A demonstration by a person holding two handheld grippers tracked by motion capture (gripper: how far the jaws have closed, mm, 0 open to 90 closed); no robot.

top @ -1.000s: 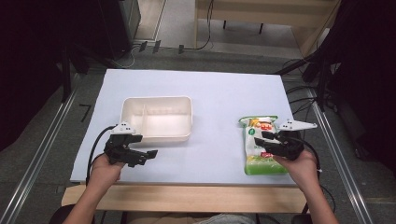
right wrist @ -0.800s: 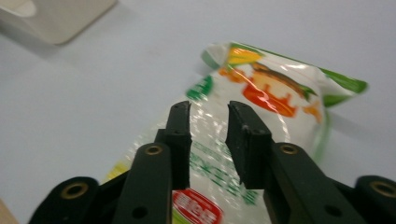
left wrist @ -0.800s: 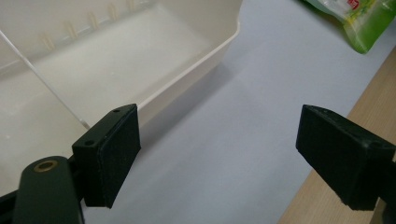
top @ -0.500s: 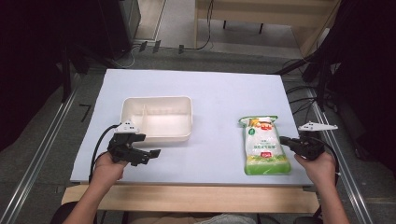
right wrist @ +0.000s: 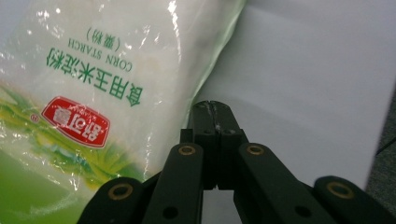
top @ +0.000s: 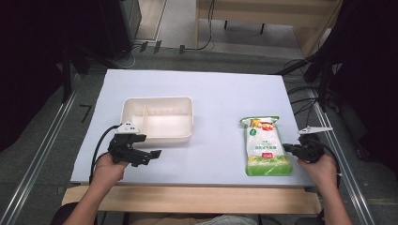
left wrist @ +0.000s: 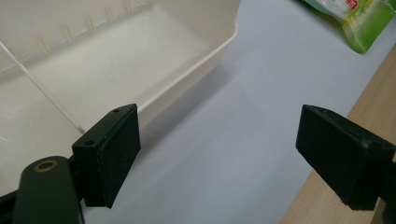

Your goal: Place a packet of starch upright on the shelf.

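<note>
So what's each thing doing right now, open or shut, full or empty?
Tray: empty, upright on the table.
Corn starch bag: sealed, lying flat, not held.
Left gripper: jaws wide open, nothing between them.
Right gripper: jaws shut on nothing, beside the bag.

Lab; floor cables [top: 206,44], aluminium rails [top: 42,159]

Two hands, two tools, held low at the near edge of the surface [top: 211,89]

The left tool [top: 149,154] lies nearly level in the left hand [top: 109,165], jaws spread wide with nothing between them. The right tool [top: 287,148], gripped by the right hand [top: 319,163], points inward, its jaws pressed together and empty.
</note>
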